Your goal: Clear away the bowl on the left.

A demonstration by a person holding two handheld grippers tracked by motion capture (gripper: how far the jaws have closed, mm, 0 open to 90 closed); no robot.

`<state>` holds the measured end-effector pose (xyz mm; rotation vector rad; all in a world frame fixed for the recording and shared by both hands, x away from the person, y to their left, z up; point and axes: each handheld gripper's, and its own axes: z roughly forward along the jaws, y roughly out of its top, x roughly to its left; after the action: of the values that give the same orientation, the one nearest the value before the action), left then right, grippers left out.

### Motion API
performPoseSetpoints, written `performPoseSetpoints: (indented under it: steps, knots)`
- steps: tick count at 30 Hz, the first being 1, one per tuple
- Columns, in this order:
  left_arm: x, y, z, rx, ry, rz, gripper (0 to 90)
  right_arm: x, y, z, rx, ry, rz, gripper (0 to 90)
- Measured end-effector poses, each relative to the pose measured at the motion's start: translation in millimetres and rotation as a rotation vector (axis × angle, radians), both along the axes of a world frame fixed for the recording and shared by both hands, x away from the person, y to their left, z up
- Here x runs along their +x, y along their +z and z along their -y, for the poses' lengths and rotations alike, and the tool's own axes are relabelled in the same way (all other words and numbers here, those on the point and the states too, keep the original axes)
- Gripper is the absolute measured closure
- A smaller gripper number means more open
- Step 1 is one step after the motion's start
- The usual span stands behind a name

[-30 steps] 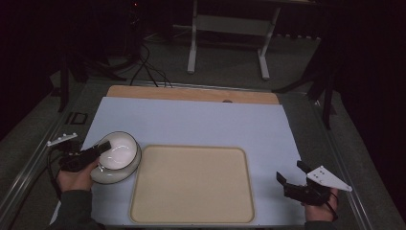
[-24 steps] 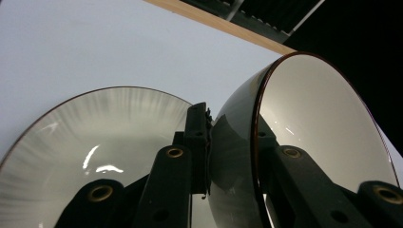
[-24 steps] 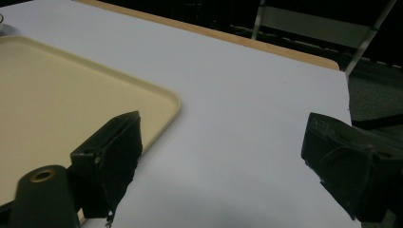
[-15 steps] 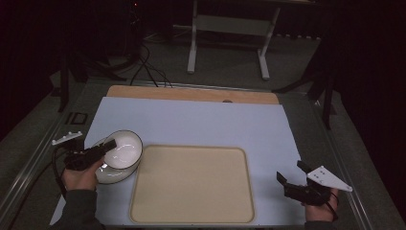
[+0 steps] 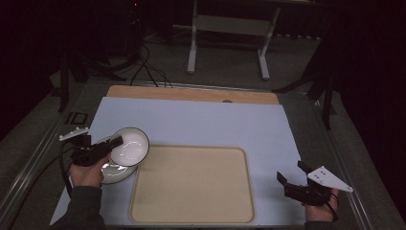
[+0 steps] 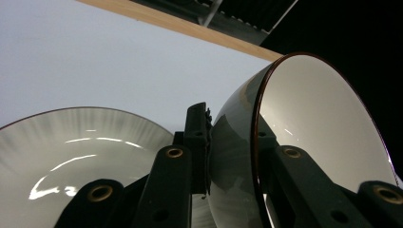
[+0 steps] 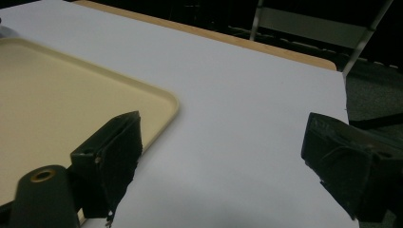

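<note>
Above table (image 5: 191, 124), bowl (image 5: 128, 145) now higher

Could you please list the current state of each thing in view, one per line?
Bowl: lifted, tilted, empty, rim clamped by the left gripper.
Plate: flat on the table, empty, beneath the bowl.
Tray: flat, empty.
Left gripper: shut on the bowl.
Right gripper: open, holding nothing, beside the tray.

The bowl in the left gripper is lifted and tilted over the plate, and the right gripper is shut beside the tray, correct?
Not quite: the right gripper is open, its jaws wide apart over the white mat in the right gripper view. The left gripper does hold the bowl tilted over the plate, beside the tray.
</note>
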<state>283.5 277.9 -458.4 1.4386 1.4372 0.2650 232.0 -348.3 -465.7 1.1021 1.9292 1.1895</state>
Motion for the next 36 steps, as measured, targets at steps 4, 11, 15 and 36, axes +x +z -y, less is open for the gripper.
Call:
performPoseSetpoints:
  steps: [4, 11, 15, 36]
  knots:
    - [1.7, 0.5, 4.1, 0.007, -0.005, 0.000, 77.2, 0.0, 0.0, 0.4, 0.002, 0.001, 0.004, 13.3]
    - [4.9, -0.2, 13.0, 0.009, -0.021, 0.006, 77.1, -0.4, 0.1, 0.9, 0.001, -0.001, 0.006, 13.3]
    - [5.9, -0.8, 18.3, 0.013, -0.034, 0.008, 77.1, -0.6, 0.1, 0.7, 0.001, 0.001, 0.006, 13.5]
    - [4.2, -7.2, 37.0, 0.014, -0.096, 0.009, 76.4, -0.1, 0.3, 0.6, -0.003, 0.013, 0.008, 13.5]
